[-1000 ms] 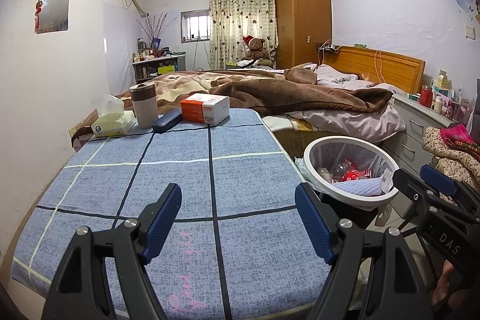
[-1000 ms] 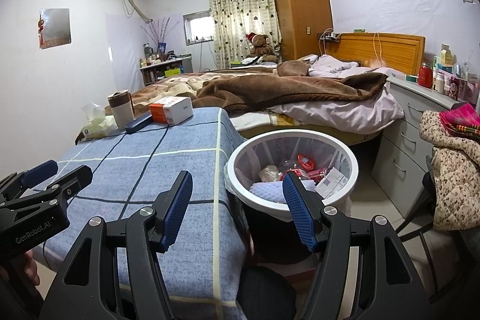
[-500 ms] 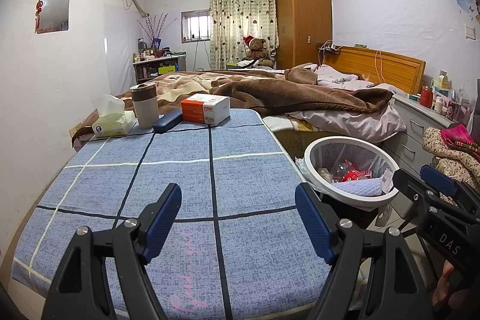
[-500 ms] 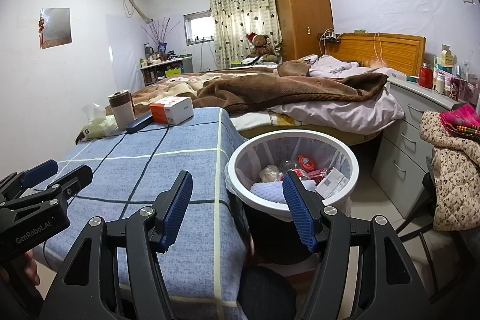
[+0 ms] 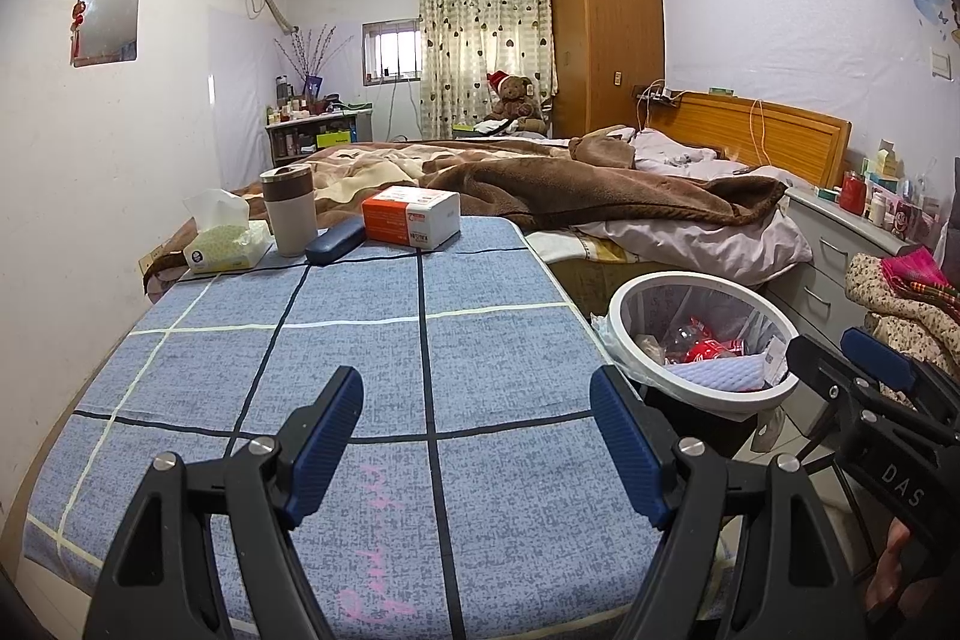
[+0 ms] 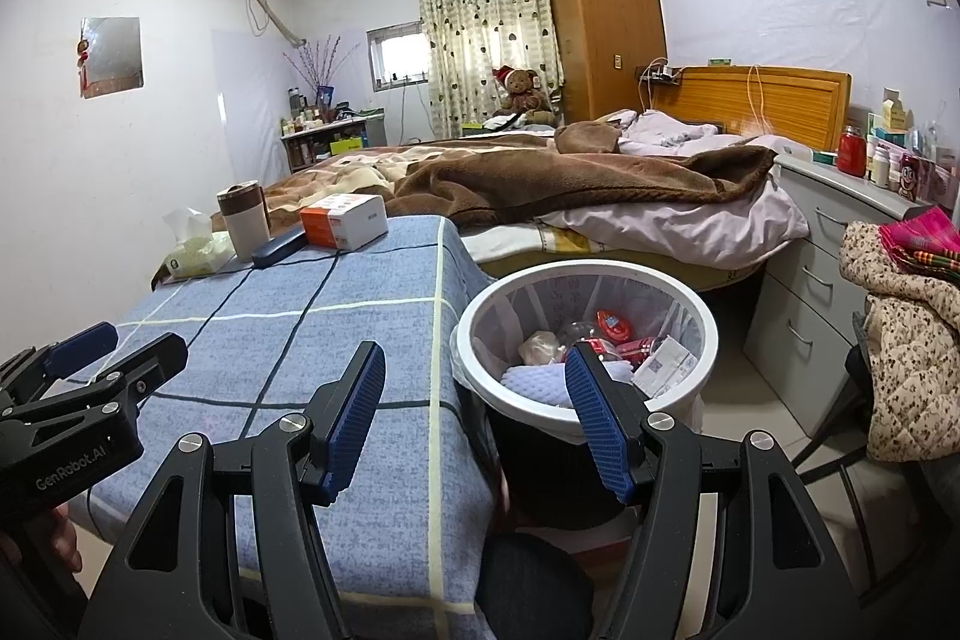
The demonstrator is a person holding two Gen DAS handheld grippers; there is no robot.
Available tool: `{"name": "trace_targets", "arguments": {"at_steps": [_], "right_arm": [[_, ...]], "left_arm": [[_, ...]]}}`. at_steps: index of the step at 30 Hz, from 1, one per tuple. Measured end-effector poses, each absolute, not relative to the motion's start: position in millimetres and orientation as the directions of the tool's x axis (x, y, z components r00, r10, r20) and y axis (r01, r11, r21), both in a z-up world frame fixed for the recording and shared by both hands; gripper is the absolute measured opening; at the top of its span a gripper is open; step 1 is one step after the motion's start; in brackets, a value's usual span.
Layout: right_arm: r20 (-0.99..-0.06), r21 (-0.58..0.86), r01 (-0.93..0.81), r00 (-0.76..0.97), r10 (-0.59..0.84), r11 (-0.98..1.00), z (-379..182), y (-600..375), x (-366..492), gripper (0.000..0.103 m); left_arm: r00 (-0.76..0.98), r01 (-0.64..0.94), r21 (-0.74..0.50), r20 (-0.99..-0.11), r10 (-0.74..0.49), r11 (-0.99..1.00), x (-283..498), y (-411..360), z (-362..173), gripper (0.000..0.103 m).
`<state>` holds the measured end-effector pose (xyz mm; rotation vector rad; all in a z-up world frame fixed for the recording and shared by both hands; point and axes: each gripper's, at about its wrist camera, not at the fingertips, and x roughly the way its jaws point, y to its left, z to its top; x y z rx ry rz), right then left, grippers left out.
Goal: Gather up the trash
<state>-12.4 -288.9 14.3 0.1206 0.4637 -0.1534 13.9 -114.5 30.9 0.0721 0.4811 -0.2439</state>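
A white-rimmed trash bin (image 6: pixel 708 334) stands on the floor at the table's right side and holds red wrappers, a crumpled wad, a white box and a pale cloth; it also shows in the left wrist view (image 5: pixel 621 304). My left gripper (image 5: pixel 477 436) is open and empty above the near part of the blue checked tablecloth (image 5: pixel 336 358). My right gripper (image 6: pixel 474 421) is open and empty, between the table's right edge and the bin. Each gripper shows at the edge of the other's view.
At the table's far end stand a tissue pack (image 5: pixel 225 244), a grey cup (image 5: pixel 290 210), a dark case (image 5: pixel 336 244) and an orange-white box (image 5: pixel 411 216). Behind lies a bed with a brown blanket (image 5: pixel 570 184). A grey drawer unit (image 6: pixel 834 274) and a clothes-draped chair (image 6: pixel 906 340) are at right.
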Motion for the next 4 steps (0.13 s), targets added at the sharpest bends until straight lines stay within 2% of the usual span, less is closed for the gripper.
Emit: {"name": "trace_targets", "arguments": {"at_steps": [4], "right_arm": [[-0.453, 0.081, 0.175, 0.884, -0.120, 0.981, 15.3, -288.2, -12.1, 0.064]], "left_arm": [[0.856, 0.248, 0.010, -0.469, -0.215, 0.969, 14.5, -112.2, 30.5, 0.080]]}}
